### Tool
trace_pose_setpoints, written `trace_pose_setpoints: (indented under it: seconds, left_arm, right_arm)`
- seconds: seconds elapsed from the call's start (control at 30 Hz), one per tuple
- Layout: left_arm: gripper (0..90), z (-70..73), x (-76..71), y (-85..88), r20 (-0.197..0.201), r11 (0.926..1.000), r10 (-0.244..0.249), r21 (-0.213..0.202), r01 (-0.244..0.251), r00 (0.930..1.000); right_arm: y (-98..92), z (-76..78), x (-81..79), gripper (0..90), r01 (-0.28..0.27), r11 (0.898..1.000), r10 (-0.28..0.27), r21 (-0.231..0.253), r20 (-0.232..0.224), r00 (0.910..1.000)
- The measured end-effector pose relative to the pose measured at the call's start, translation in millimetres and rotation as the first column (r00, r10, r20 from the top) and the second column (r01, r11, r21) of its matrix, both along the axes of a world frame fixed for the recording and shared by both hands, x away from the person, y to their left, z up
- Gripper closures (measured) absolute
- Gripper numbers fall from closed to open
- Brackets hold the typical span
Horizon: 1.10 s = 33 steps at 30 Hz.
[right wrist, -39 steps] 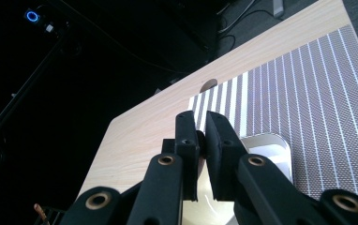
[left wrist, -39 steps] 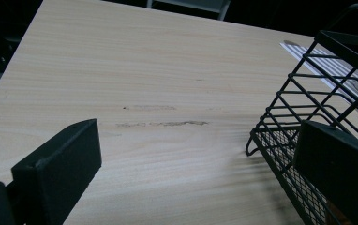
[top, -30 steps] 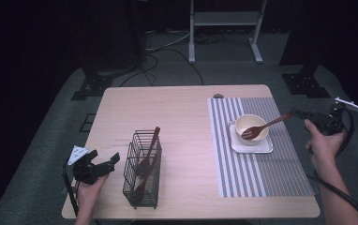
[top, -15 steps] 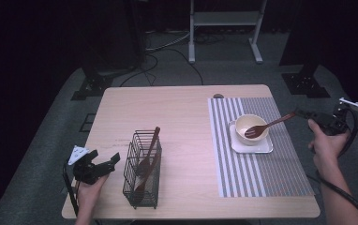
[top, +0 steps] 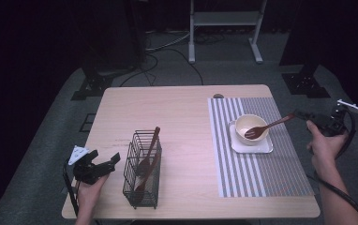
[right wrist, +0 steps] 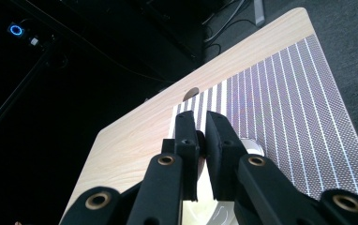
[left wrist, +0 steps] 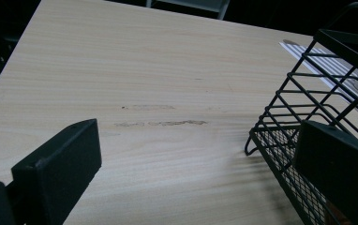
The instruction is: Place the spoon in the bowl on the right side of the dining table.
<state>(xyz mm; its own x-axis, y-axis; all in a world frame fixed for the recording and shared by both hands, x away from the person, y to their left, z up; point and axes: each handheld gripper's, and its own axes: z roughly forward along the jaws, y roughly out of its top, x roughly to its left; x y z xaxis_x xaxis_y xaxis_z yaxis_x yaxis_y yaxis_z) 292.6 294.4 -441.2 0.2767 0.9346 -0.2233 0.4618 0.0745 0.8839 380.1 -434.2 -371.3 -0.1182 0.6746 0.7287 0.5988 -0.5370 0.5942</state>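
The right gripper [top: 302, 114] had shifted slightly outward and up over the last second, and the long dark wooden spoon [top: 267, 126] had moved with it, its handle now angled a little higher toward the bench's right edge. The left gripper [top: 103, 165] had barely moved. Judgement: the spoon was being carried out of, or set into, the bowl; which of the two could not be told.

In the right gripper view the jaws stood nearly shut. The high view showed the handle's end meeting them, so they appeared to grip the spoon by its tip. The spoon's dark oval head lay ahead of these jaws, inside the cream round bowl [top: 242, 123], which sat on a white square plate [top: 261, 147] upon the grey-and-white striped placemat [right wrist: 280, 112].

The left jaws were spread wide with nothing between them. The black wire-mesh utensil basket [left wrist: 308, 140] stood just beside the right-hand jaw, and bare pale wooden bench [left wrist: 135, 75] lay ahead. Two more wooden utensils [top: 148, 159] leaned inside the basket.
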Motion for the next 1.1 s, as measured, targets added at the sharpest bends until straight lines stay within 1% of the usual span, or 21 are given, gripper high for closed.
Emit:
trace_pose_setpoints:
  seconds: [0.47,1.1]
  left_arm:
    - [0.2,0.1,-0.3,0.3,-0.001,1.0000,0.002,-0.001,-0.002,1.0000]
    - [0.2,-0.1,-0.4,1.1,0.000,1.0000,0.004,-0.001,-0.004,1.0000]
  right_arm:
    - [2.8,-4.4,1.4,83.2,-0.004,1.000,0.004,0.000,-0.003,1.0000]
    - [8.1,-10.6,4.9,83.0,-0.008,1.000,0.008,-0.015,-0.012,0.9999]
